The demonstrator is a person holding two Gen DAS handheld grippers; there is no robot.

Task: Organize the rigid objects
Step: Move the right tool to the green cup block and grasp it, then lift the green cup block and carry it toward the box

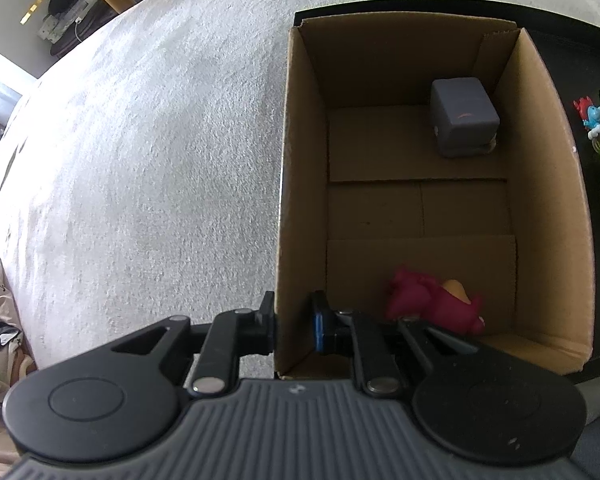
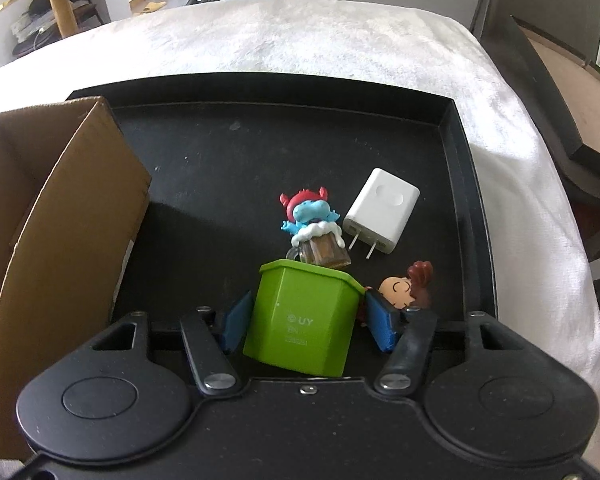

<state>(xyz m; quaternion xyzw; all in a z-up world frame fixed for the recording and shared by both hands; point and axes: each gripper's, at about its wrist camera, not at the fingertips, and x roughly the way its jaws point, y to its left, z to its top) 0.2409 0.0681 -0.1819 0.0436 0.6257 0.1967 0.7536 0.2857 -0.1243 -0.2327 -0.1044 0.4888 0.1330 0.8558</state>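
The left claw (image 1: 294, 326) pinches the near left wall of a cardboard box (image 1: 300, 184), one finger outside the wall and the blue-padded finger inside. The open box stands partly on a black tray (image 2: 452, 208) that lies on a pale, plush-covered tabletop (image 1: 140, 160). Inside the box, a grey block (image 1: 462, 118) sits in the far right corner, and a magenta toy (image 1: 432, 302) lies near the front, well apart from the block.

On the tray, the right claw (image 2: 304, 320) straddles a green bin (image 2: 304, 320), its blue pads (image 2: 380, 322) flanking the bin's sides; whether they press the bin or stand just clear cannot be told. Just behind the bin stands a blue figurine (image 2: 312, 224) with a red horned cap, seated in a frothy mug. A white charger (image 2: 382, 210) lies flat just right of the figurine, prongs pointing toward the camera. A small doll (image 2: 404, 286) with a bald head and brown hair lies right of the bin, close against the claw's right pad. The box rises at the tray's left, well apart from the bin. In the left wrist view, the figurine and bin show at the far right edge, beyond the box's right wall.
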